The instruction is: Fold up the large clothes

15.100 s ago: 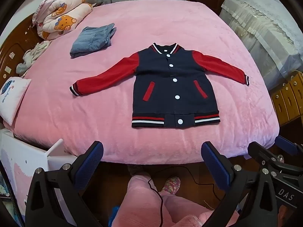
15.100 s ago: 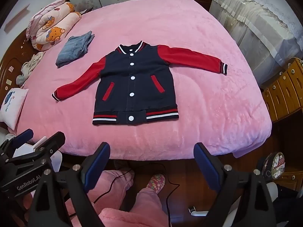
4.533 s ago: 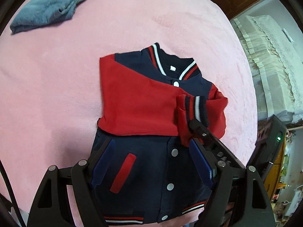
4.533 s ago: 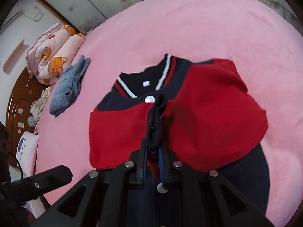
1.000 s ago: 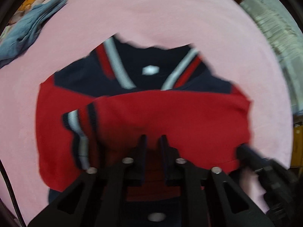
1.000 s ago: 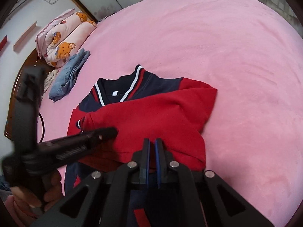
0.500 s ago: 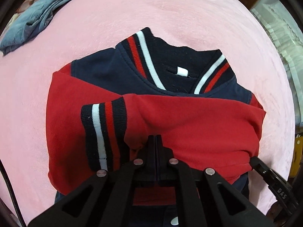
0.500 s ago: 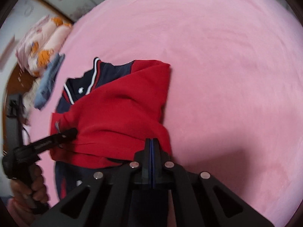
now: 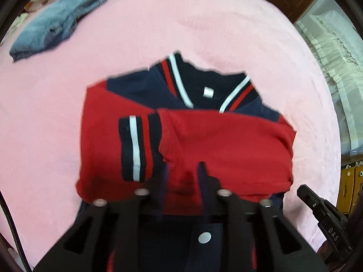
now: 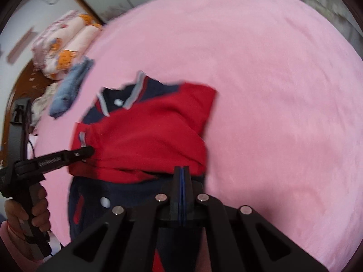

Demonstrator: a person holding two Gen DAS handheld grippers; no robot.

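- We note the left gripper [image 9: 182, 170], pinched on the jacket's red sleeve [image 9: 226, 145] half a second ago, has just been opening; the sleeve lies loose between its fingers.
- Both sleeves, spread wide at the start, now cross the jacket [image 9: 204, 233].

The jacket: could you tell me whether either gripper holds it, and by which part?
Apparently nothing: the left gripper has just been opening, fingers astride the folded red sleeve; the right gripper is shut, empty.
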